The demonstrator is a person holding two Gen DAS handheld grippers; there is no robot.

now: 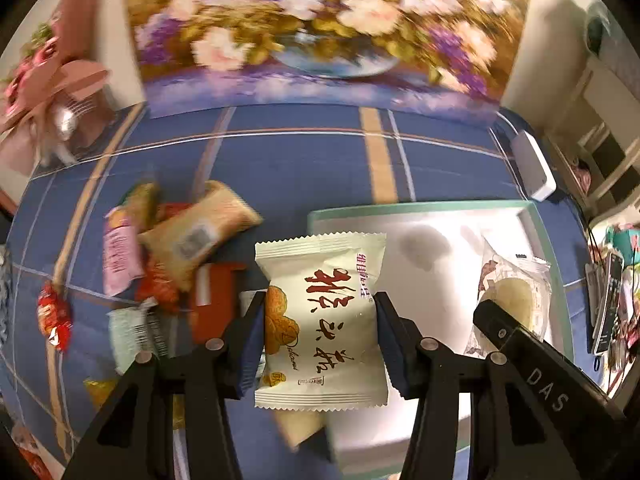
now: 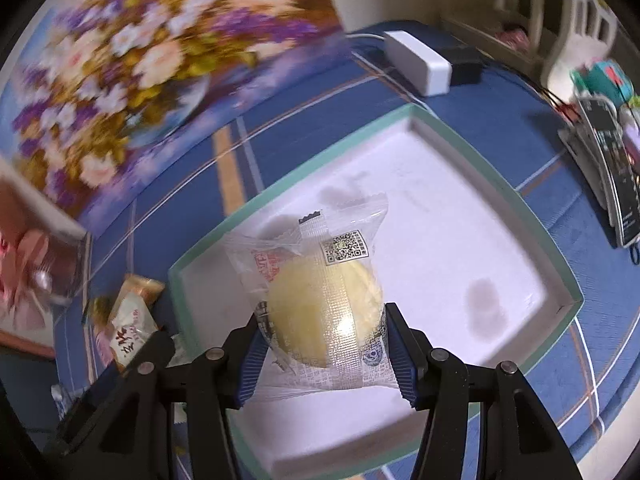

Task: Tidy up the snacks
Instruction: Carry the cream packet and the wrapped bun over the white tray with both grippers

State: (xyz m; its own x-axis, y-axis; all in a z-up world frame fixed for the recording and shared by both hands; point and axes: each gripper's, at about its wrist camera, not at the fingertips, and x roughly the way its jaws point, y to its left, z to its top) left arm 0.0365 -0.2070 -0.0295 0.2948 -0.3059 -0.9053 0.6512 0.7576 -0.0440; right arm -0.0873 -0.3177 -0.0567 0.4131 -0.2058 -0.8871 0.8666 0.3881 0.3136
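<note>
My left gripper (image 1: 320, 320) is shut on a cream snack packet with red characters (image 1: 322, 316), held above the left edge of the white tray with a green rim (image 1: 416, 208). My right gripper (image 2: 322, 334) is shut on a clear-wrapped pale yellow pastry (image 2: 324, 304), hanging over the tray (image 2: 520, 208). In the left wrist view that pastry (image 1: 516, 292) and part of the right gripper's black body show over the tray's right side. A pile of loose snacks (image 1: 160, 264) lies on the blue cloth left of the tray.
A flower painting (image 1: 320, 32) stands along the back. A white box (image 2: 416, 60) and a phone stand (image 2: 612, 168) sit beyond the tray on the right. A pink bouquet (image 1: 48, 80) is at the far left. A tan packet (image 2: 132, 320) lies left of the tray.
</note>
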